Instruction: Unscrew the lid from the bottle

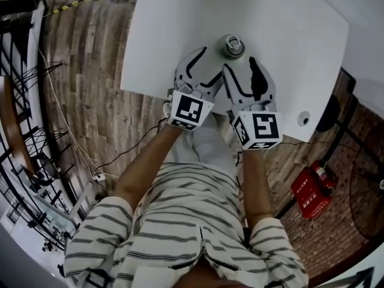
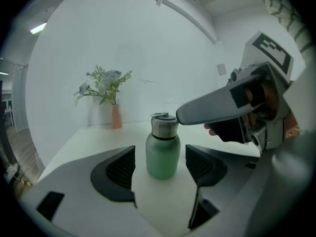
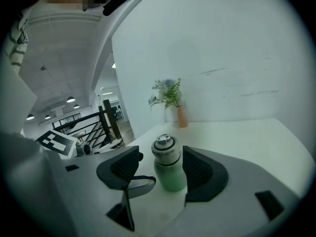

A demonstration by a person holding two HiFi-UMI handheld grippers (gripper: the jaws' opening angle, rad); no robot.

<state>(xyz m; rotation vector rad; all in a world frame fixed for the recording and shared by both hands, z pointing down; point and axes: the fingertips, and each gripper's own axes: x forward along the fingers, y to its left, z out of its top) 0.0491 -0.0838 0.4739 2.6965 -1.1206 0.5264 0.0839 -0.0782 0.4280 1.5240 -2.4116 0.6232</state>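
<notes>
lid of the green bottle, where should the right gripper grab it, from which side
Grip the lid by its steel side wall, under the top ring, coming in level from the person's side, one jaw on each flank. The bottle stands upright and the lid is round, so opposite sides likely seat best. The left gripper, open around the body, could steady it.

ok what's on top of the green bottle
A silver lid sits on the green bottle, with a small ring at its top. The lid covers the mouth, so what is inside the bottle cannot be seen.
</notes>
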